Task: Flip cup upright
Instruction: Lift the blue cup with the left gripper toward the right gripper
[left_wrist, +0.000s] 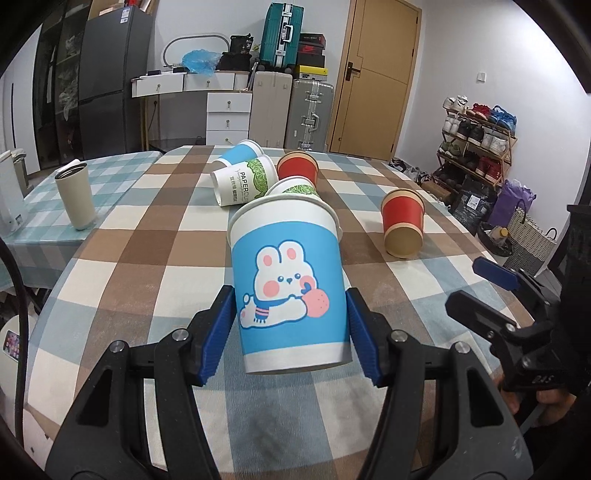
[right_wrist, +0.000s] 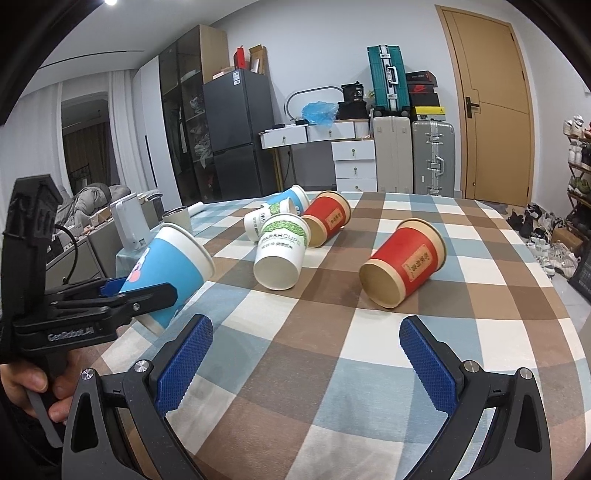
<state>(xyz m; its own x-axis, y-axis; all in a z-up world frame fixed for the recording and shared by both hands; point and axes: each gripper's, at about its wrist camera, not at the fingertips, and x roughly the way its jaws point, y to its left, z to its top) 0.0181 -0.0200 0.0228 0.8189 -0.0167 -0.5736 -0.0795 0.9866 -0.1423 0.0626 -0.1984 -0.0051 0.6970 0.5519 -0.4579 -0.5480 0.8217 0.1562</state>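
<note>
The rabbit cup hides most of a green-leaf cup behind it — only that one's rim shows. In the right view the left gripper covers the rabbit picture — mostly unseen.

We see a tan door with stacked suitcases left of it and a shoe rack right of it.

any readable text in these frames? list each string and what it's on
"PAPERCUPS": white and green paper cup, on its side.
"PAPERCUP", partly hidden: second white and green cup.
"GenRobot.AI": left gripper body.
Yellow labels on both red cups: too small.
Fridge sticker, shoebox logos: unreadable.
</note>
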